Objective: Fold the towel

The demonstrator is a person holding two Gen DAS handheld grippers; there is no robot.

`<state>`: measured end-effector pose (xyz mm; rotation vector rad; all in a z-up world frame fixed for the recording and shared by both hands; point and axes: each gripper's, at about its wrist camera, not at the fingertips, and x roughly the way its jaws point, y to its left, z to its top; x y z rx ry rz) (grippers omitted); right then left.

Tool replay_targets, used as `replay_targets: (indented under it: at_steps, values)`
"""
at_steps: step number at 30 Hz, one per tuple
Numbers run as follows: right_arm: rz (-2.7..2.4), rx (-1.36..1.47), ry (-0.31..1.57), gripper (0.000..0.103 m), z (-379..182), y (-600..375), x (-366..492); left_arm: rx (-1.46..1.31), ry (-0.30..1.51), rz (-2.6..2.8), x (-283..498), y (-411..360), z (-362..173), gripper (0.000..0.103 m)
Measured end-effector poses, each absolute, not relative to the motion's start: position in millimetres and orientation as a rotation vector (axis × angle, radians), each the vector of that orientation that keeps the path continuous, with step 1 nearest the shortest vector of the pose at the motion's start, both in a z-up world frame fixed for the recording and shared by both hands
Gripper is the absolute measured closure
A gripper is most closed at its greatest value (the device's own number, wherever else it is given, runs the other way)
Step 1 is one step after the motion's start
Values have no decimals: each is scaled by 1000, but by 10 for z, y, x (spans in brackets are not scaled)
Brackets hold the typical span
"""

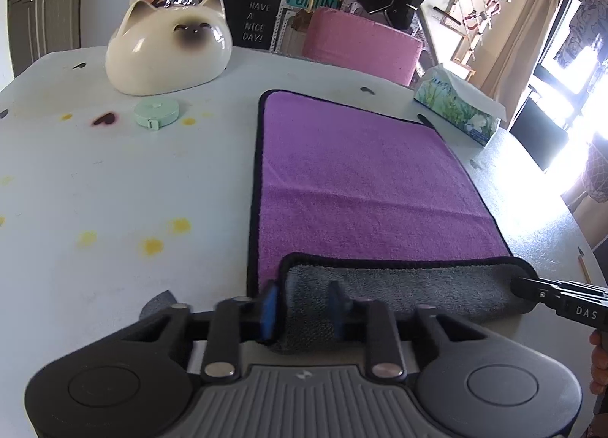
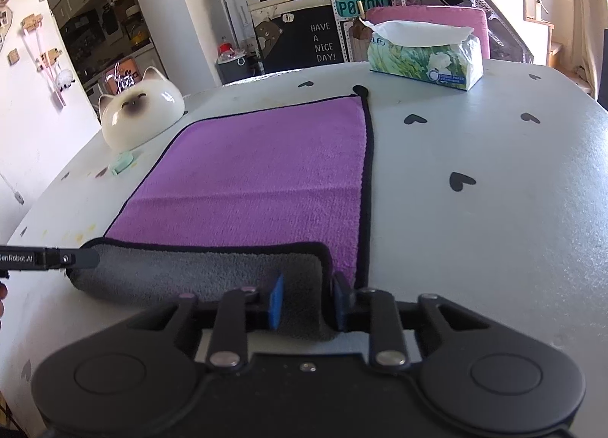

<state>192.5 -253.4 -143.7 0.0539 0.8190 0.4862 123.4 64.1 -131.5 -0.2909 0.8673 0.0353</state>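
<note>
Towel (image 1: 361, 179) lies flat on the table (image 1: 114, 191), long way pointing at the far edge, and its near edge is rolled up, with the left gripper (image 1: 302, 310) and right gripper (image 2: 307, 301) each pinching one near corner.

the towel (image 1: 364, 179) near corners sit hidden between each hand-held gripper's blue pads (image 1: 270, 310).

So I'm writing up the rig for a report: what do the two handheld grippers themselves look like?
Both are black, with two round discs at the base and silver-riveted linkage bars. Left gripper has blue pads and a grey ribbed centre plate; seen from the side it reads "GenRobot.AI". Right gripper has blue pads and a plain black body; its side shows white letters "DAS".
</note>
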Motion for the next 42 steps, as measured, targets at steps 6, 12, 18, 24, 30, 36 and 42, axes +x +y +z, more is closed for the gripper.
replay_targets:
  at_steps: [6,12,18,24,30,36,42]
  values:
    - [479,46,829,98,-1412,-2541,1926,-279,880,44,1216,649,-1326,99]
    - [461,48,822,99,-1377,-2563,1925,-258,861,52,1208,657,-1278,99]
    - [459,55,795,100,-1265,-2586,1983,-262,815,46,1291,718,-1086,99]
    - [466,71,751,100,-1068,-2563,2186,-229,778,47,1531,751,-921,99]
    - [471,61,720,100,-917,-2487,2459,-203,763,59,1803,789,-834,99]
    - [468,60,711,100,-865,-2413,2741,-179,748,66,2065,832,-754,99]
    - [463,60,713,100,-867,-2355,2986,-163,743,70,2302,866,-737,99]
